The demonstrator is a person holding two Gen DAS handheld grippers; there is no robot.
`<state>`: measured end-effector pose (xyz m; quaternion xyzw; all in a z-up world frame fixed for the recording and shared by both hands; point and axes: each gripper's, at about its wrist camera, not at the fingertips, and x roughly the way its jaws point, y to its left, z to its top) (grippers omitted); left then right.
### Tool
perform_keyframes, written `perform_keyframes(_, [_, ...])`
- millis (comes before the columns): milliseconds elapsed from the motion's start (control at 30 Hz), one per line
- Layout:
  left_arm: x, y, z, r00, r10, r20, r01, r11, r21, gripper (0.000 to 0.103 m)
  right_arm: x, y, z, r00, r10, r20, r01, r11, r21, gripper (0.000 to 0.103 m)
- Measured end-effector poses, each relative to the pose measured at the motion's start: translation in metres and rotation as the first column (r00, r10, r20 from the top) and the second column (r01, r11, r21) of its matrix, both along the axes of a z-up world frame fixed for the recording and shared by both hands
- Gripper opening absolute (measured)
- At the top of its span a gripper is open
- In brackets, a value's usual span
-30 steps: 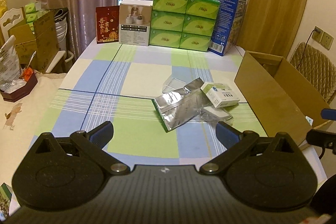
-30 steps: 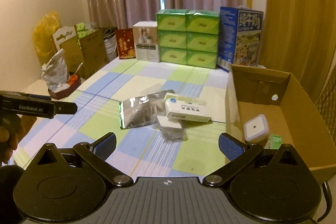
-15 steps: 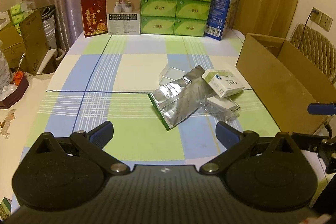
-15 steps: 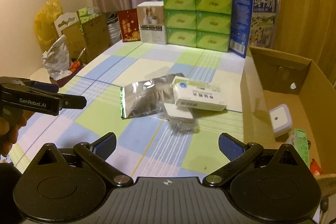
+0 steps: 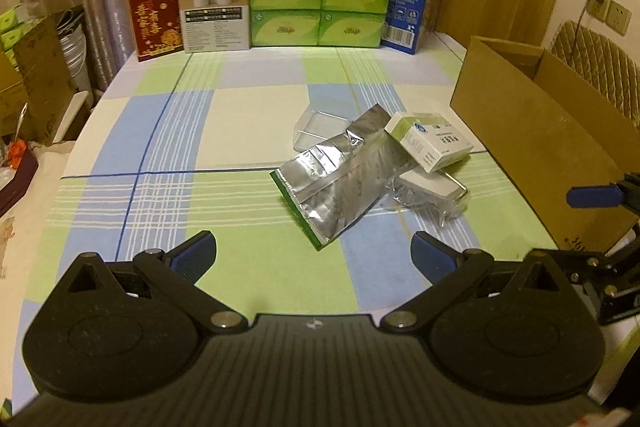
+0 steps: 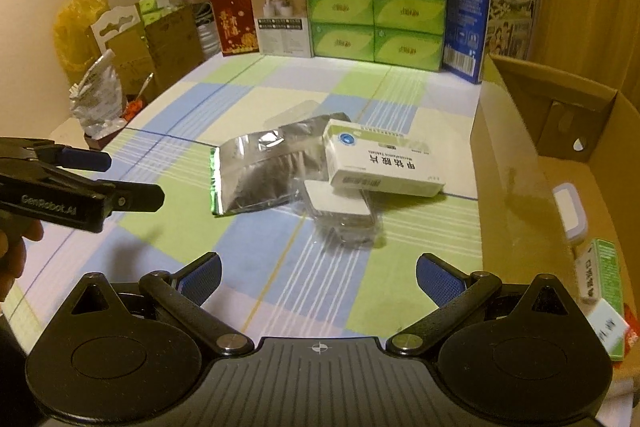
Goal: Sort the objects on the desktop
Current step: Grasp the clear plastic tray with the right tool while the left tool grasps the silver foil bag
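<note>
Over the last second both empty, wide-open claws, left [image 5: 314, 253] and right [image 6: 318, 277], were brought nearer the pile ahead, where the medicine box [image 6: 380, 165] lay untouched on the foil bag [image 6: 256, 173], so a pickup seemed next.

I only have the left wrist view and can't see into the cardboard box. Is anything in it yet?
Observer: Yes. The right wrist view shows a white lidded container inside the cardboard box.
Operator: Anything else in there?
Observer: A small green-and-white carton lies beside it, nearer the camera.
Operator: Are the right tongs holding something?
Observer: No, the right tongs are open and empty.
</note>
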<state>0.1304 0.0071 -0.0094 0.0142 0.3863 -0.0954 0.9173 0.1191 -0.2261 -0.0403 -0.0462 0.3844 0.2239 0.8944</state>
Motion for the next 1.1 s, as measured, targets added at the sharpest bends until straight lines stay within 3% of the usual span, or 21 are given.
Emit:
perform_keyframes(233, [0.025,0.0,-0.013,0.996,-0.092,-0.006,0.092,0.996,0.018,0.102,0.031,0.005,-0.02,1.0,-0.011,-0.029,0.011,1.0,-0.013,0.101])
perform_keyframes(433, [0.052,-0.005,-0.029,0.976,-0.218,-0.004,0.218,0.974,0.068,0.102,0.059,0.01,-0.04,0.999,-0.003,-0.053,0.002,1.0,-0.028,0.101])
perform_keyframes(700, [0.089,-0.019,-0.048,0.936,-0.351,-0.011,0.349,0.927,0.136,0.1,0.091,0.012,-0.061,0.997,0.009,-0.079,-0.01,1.0,-0.019,0.093])
perform_keyframes(833, [0.106,-0.03,-0.056,0.904,-0.427,-0.032,0.426,0.889,0.169,0.093,0.1,0.013,-0.068,0.996,0.022,-0.089,-0.024,1.0,-0.02,0.088])
perform_keyframes(967, [0.118,-0.041,-0.064,0.869,-0.493,-0.051,0.491,0.844,0.217,0.091,0.107,0.015,-0.074,0.995,0.039,-0.091,-0.042,0.999,-0.028,0.079])
perform_keyframes(1100, [0.127,-0.047,-0.068,0.846,-0.528,-0.08,0.532,0.819,0.214,0.083,0.112,0.018,-0.076,0.994,0.052,-0.098,-0.054,0.998,-0.02,0.066])
